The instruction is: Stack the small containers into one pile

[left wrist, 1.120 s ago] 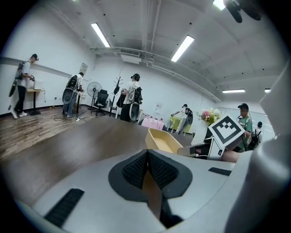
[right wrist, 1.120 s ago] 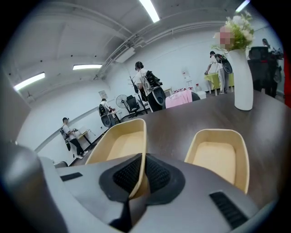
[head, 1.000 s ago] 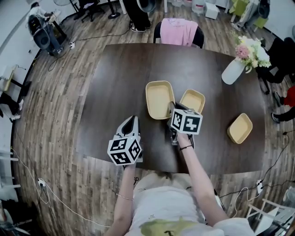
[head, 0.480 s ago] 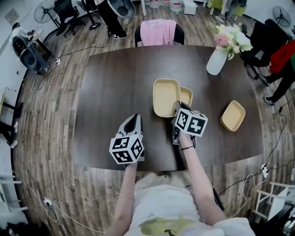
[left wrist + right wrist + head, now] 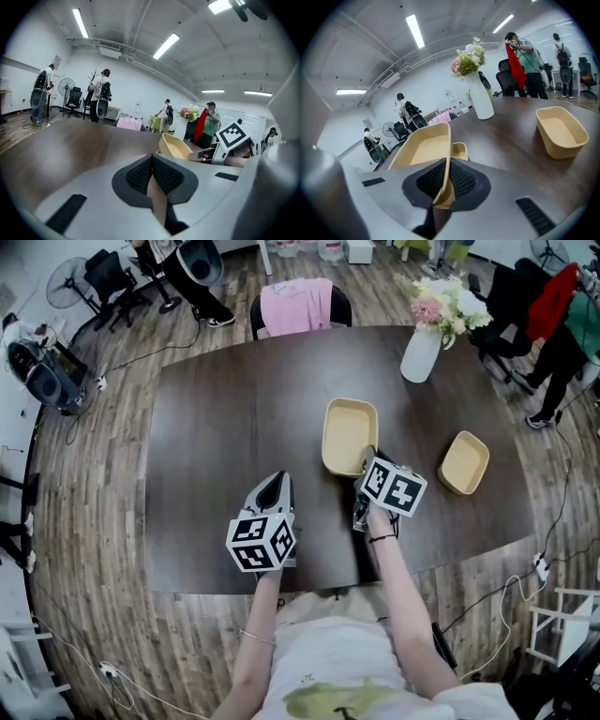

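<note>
Containers: three beige tubs on the dark table (image 5: 234, 409), not yet in one pile.
Big tub (image 5: 349, 432): mid-table, its near end wall pinched by the right gripper.
Side tub (image 5: 465, 462): alone, well apart to the right.
Small tub (image 5: 460, 150): just past the big tub's right wall. I cannot tell whether it touches or sits partly under it.
Right gripper (image 5: 446, 174): clamped narrow on the big tub's rim, one pad inside the wall and one outside.
Left gripper (image 5: 152, 161): pads together with nothing between them, over the near table.
Handling: probably light, stiff, thin-walled and smooth, so they should slide easily. A pinch on a short end wall should hold, though the far end may sag or swing.
Change: a second ago the big and small tubs sat side by side with a gap. Now that gap is gone, and the head view no longer shows the small tub.
</note>
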Tool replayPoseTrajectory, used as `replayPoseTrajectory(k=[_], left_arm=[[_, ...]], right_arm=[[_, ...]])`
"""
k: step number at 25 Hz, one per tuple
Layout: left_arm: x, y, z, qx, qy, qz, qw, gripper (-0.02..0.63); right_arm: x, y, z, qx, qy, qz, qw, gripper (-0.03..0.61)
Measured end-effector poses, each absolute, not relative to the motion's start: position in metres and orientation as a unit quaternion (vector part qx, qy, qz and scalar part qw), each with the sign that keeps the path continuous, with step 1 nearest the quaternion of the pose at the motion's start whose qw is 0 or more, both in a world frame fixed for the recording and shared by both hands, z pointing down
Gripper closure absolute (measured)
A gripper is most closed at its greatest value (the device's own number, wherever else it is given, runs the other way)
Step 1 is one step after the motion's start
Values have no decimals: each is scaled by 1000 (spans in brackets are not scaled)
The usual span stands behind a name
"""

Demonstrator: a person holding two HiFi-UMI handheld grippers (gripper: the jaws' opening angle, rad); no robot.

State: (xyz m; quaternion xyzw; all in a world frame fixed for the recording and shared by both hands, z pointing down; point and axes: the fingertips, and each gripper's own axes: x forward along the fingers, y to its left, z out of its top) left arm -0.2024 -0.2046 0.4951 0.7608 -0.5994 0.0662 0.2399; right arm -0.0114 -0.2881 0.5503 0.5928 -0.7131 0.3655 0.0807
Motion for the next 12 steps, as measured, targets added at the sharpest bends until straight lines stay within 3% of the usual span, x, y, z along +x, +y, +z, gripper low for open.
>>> replayPoseTrajectory(k=[12], left_arm=[[-191,-216,510,771,-579,82,254,589]], right_arm=[[2,-290,573,621,-679,382,90,545]])
